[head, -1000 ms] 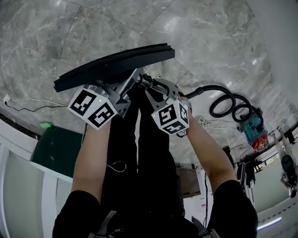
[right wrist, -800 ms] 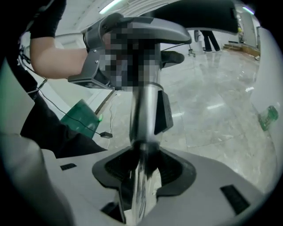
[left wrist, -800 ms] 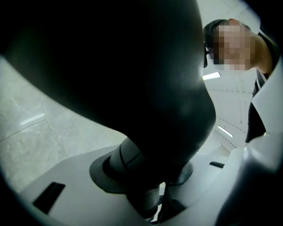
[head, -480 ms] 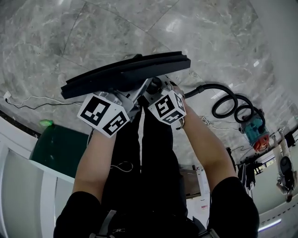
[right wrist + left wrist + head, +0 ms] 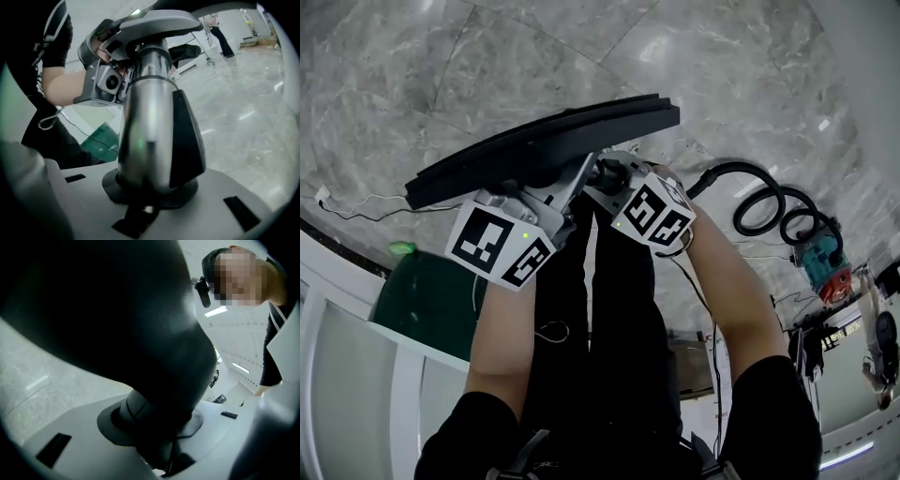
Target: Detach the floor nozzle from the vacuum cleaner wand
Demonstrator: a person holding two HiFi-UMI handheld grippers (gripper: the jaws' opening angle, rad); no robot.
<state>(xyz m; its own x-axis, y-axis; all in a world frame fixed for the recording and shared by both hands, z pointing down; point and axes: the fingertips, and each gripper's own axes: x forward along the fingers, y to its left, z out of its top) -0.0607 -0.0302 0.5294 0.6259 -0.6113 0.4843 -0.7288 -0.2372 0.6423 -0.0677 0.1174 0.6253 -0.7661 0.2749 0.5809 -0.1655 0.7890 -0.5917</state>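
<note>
The long black floor nozzle hangs above the marble floor, held up in front of the person. My left gripper is on its neck from the left; the nozzle fills the left gripper view and rests on the jaw. My right gripper comes in from the right, with the silver wand end between its jaws, black collar beside it. That tube runs up into the nozzle's grey neck. Both pairs of jaws have just been closing, each with its part between them.
A black hose coils across the floor to the teal and orange vacuum body at the right. A green box and white partitions stand at the lower left. A thin white cable lies on the floor.
The right gripper has swung in closer to the nozzle's neck and its marker cube has turned. The nozzle and the left gripper have risen a little and tilted.
</note>
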